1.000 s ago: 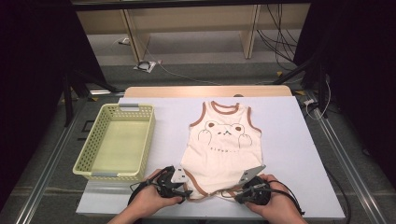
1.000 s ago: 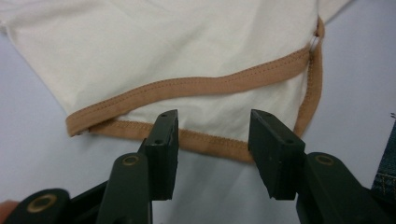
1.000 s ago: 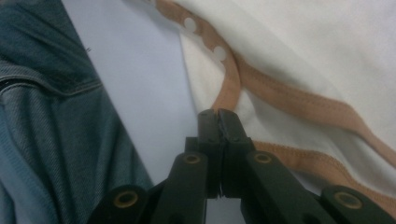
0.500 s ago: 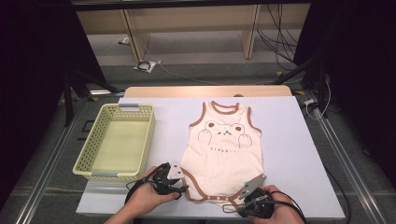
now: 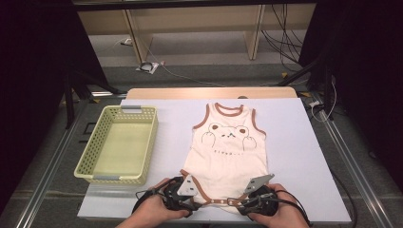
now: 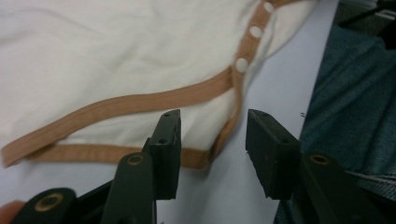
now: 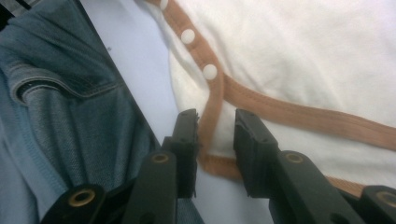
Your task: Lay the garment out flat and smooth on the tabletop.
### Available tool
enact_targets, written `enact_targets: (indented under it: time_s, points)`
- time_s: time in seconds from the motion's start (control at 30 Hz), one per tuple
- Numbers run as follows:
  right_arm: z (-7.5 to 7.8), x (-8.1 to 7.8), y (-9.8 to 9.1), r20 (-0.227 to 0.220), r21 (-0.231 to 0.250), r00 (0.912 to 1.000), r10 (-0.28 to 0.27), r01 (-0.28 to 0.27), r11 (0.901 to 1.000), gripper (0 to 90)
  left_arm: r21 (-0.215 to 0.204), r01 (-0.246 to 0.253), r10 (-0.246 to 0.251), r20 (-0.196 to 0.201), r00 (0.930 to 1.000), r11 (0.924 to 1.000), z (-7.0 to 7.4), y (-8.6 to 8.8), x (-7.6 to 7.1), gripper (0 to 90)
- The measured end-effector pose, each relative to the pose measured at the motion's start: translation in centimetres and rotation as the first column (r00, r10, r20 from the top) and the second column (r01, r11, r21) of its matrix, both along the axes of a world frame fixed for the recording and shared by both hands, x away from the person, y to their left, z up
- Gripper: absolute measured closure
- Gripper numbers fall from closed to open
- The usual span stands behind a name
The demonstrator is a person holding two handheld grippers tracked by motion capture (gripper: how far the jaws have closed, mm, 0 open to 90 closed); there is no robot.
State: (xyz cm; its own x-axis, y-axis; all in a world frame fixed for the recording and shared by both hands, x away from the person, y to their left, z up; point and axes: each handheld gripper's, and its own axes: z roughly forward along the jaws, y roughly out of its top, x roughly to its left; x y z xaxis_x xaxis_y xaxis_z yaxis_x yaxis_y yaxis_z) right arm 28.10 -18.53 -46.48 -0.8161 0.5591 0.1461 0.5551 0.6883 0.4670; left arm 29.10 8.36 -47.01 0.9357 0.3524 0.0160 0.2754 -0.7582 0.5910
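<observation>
A cream baby bodysuit (image 5: 228, 152) with brown trim and a bear print lies flat on the white table (image 5: 294, 142), neck away from me. My left gripper (image 5: 191, 206) is at its near left hem corner. In the left gripper view the left gripper (image 6: 212, 122) is open, and the brown hem (image 6: 116, 105) and its corner lie under the gap, unpressed. My right gripper (image 5: 236, 204) is at the near right corner. Its jaws have just been opening, and the right gripper (image 7: 215, 116) now straddles the brown hem strip (image 7: 211, 109) loosely beside the white snaps (image 7: 210, 71).
A yellow plastic basket (image 5: 90, 147) stands on the table's left side. The table's near edge runs just behind both hands, with blue denim legs (image 7: 70, 121) beyond it. Cables and wooden furniture legs lie on the floor past the far edge.
The left hand has shifted slightly right towards the hem. The right hand dipped towards the near edge and came back up a little. The bodysuit lies where it was.
</observation>
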Motion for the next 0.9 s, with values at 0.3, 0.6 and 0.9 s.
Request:
enact_targets:
  time_s: [0.3, 0.6, 0.9]
  points:
    - [-0.2, -0.1, 0.9, 0.008, -0.027, 0.9997, 0.022, -0.022, 0.9994, 88.5, 0.051, -0.002, 0.001, 0.006, 1.0, 0.9987, -0.6, -1.0, -0.3, 76.3]
    - [0.0, -0.6, 1.2, -0.013, -0.029, 0.9985, 0.053, -0.053, 0.9982, 89.2, 0.064, -0.01, 0.011, -0.009, 0.9999, 0.9979, -0.1, -0.5, -0.6, 88.6]
    - [0.1, -1.4, 1.7, -0.042, -0.021, 0.9953, 0.087, -0.088, 0.9959, 89.2, 0.097, 0.017, -0.015, -0.018, 0.9997, 0.9952, 0.1, -0.3, -1.8, 88.5]
